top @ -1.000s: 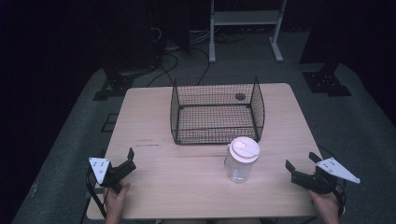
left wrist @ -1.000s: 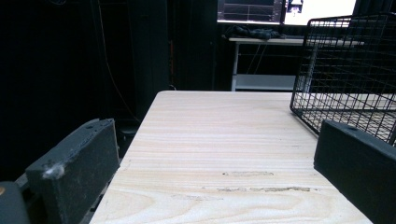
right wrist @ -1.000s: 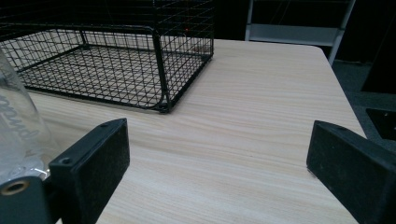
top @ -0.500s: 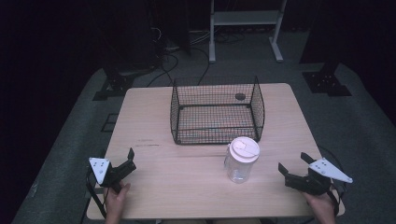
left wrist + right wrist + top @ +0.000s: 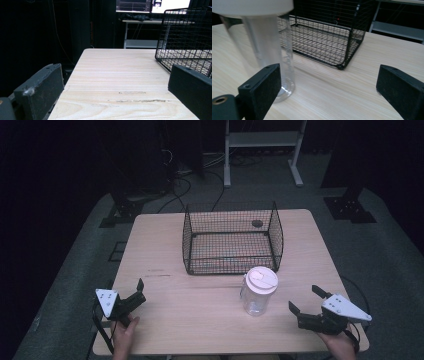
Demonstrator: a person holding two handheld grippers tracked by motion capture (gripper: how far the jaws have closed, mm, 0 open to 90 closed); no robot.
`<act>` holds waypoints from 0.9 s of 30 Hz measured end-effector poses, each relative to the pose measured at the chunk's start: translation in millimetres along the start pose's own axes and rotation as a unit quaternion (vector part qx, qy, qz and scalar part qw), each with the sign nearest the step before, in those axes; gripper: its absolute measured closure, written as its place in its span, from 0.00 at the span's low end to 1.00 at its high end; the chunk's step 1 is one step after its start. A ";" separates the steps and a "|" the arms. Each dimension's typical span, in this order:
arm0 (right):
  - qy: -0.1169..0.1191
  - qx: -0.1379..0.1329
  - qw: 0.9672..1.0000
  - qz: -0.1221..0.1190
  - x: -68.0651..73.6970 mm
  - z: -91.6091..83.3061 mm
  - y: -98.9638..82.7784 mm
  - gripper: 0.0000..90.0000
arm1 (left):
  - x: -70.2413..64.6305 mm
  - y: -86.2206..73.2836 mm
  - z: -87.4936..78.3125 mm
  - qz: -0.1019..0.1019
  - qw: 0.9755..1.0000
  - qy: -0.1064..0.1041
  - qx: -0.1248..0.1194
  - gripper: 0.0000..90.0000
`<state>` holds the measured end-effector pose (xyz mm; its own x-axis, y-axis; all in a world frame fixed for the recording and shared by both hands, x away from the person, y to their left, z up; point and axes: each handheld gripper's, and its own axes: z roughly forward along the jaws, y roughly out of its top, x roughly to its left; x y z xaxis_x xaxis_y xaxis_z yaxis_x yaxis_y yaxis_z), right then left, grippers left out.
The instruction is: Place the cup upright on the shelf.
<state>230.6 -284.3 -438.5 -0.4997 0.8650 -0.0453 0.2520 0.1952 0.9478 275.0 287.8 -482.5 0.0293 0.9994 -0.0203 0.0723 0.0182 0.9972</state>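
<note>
Jaws of both grippers standing wide apart, clamping on nothing. Left gripper (image 5: 131, 296) hovering near the front left corner of the desk (image 5: 165, 250), held by a hand (image 5: 125, 336) coming in from the bottom edge, jaws pointing forward and toward the middle, grey three-cornered plate showing on top. Looking along it in the left gripper view, bare pale wood grain lying between the two black jaws, a few scuffed marks on the desk (image 5: 120, 72) surface, and the wire basket (image 5: 187, 37) rising at the right, well ahead. Right gripper (image 5: 305, 301) sitting near the front right corner, held by the other hand (image 5: 342, 345), jaws aiming leftward toward the clear cup (image 5: 258, 291). Cup standing upright on the desk, white lid on, just in front of the black wire basket (image 5: 231, 239) and close to its front right corner, apart from the gripper. In the right gripper view, clear cup (image 5: 268, 47) looming close behind the left-hand jaw, off to that side rather than between the jaws, not touching either as far as can be told; wire basket (image 5: 324, 40) lying beyond it. Small dark round thing (image 5: 257, 223) showing at the back of the basket, too small to identify.
</note>
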 end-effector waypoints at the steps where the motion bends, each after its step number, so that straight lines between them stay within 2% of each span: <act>1: 0.004 -0.001 1.000 -0.001 1.9 -0.2 1.1 0.06 | -0.1 0.0 0.0 0.001 1.000 0.000 0.000 0.00; 11: 0.037 -0.010 0.999 -0.018 18.6 2.0 14.0 0.06 | -0.5 0.0 -0.2 0.002 1.000 0.000 0.000 0.00; 24: 0.057 -0.009 0.998 -0.030 30.5 6.2 24.9 0.06 | -0.5 0.0 -0.4 0.002 1.000 0.001 -0.001 0.00; 27: 0.061 -0.003 0.997 -0.042 36.2 11.6 29.4 0.06 | -0.6 0.1 -0.4 0.002 1.000 0.001 -0.001 0.00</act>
<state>229.5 -241.9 -415.9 -0.6162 0.7828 -0.0870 0.1994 0.2619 0.9443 274.7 287.2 -482.4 0.0279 0.9995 -0.0166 0.0705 0.0146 0.9974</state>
